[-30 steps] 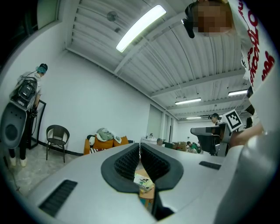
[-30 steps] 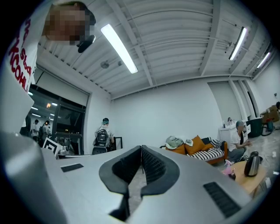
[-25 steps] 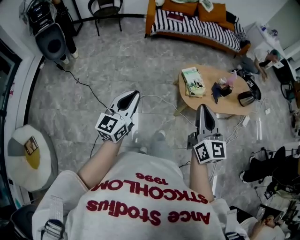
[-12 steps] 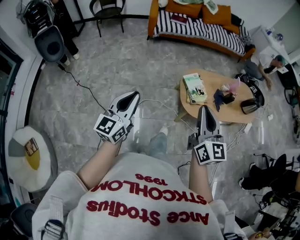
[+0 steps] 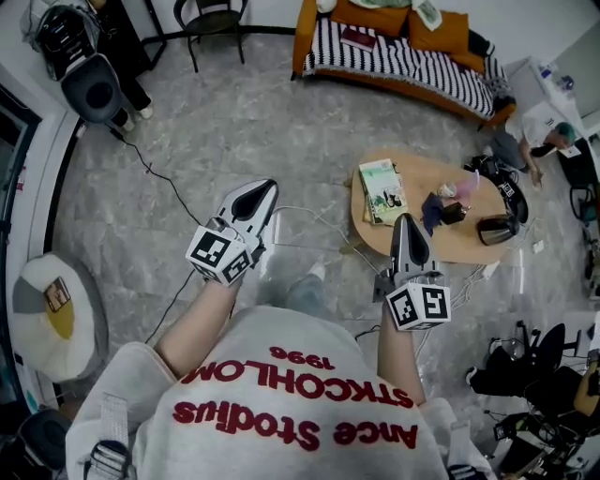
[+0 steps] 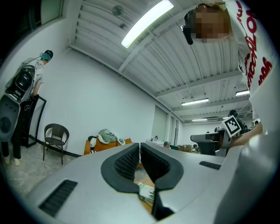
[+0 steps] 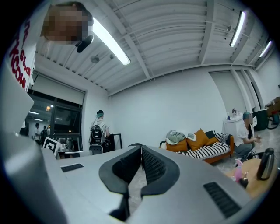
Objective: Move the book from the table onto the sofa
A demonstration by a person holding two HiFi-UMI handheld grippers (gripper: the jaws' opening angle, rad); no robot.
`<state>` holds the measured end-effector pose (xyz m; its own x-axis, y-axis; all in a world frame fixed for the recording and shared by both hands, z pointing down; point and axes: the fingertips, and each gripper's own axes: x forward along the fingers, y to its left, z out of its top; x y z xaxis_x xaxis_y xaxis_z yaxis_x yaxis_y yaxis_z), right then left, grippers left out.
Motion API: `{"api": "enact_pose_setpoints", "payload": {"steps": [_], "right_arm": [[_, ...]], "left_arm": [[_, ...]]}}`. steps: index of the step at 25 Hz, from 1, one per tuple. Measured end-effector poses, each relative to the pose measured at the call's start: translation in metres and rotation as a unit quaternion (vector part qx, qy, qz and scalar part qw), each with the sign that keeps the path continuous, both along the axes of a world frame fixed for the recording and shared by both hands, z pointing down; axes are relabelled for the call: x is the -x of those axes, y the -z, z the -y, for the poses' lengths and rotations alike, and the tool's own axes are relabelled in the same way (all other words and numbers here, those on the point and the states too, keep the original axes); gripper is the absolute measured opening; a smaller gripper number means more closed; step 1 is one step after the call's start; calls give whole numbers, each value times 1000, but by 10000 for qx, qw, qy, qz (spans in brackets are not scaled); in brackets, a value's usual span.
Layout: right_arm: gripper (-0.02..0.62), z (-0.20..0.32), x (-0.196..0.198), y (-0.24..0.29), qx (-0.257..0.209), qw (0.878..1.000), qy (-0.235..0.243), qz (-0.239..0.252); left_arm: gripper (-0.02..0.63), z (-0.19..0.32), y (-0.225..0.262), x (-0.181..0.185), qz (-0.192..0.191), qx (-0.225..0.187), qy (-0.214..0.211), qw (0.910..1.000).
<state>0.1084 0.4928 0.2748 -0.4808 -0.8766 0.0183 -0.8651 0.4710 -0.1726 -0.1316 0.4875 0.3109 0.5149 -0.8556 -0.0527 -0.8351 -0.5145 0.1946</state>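
Observation:
The book [image 5: 382, 191], green and white on a small stack, lies at the left end of the oval wooden table [image 5: 450, 246]. The striped sofa [image 5: 403, 54] with orange cushions stands beyond it, by the far wall. My right gripper [image 5: 405, 218] is shut and empty, its tip over the table's near edge, just right of the book. My left gripper [image 5: 267, 186] is also shut and empty, over the floor well left of the table. In the left gripper view the shut left gripper [image 6: 139, 145] shows the book [image 6: 146, 191] below its jaws. The right gripper [image 7: 141, 148] points left of the sofa [image 7: 205, 146].
A kettle [image 5: 494, 228], a pink toy [image 5: 466, 185] and dark items crowd the table's right half. A white cable [image 5: 314, 217] trails over the floor by the table. A person [image 5: 548, 131] crouches at the sofa's right end. A chair [image 5: 211, 14] stands at the far wall.
I have walked forward: the table and the book have come nearer, and the right gripper's tip now reaches the table's edge. Both grippers stay shut.

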Motion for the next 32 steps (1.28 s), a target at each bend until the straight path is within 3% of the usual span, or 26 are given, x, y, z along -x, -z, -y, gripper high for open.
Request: {"api": "enact_pose_setpoints", "payload": {"steps": [16, 32], "right_arm": [[29, 156, -60, 14, -83, 9995, 299, -11], [29, 223, -119, 13, -75, 9999, 99, 1]], "left_arm": [[25, 136, 3, -47, -8, 48, 448, 9990], [25, 218, -7, -114, 61, 174, 22, 9998]]}}
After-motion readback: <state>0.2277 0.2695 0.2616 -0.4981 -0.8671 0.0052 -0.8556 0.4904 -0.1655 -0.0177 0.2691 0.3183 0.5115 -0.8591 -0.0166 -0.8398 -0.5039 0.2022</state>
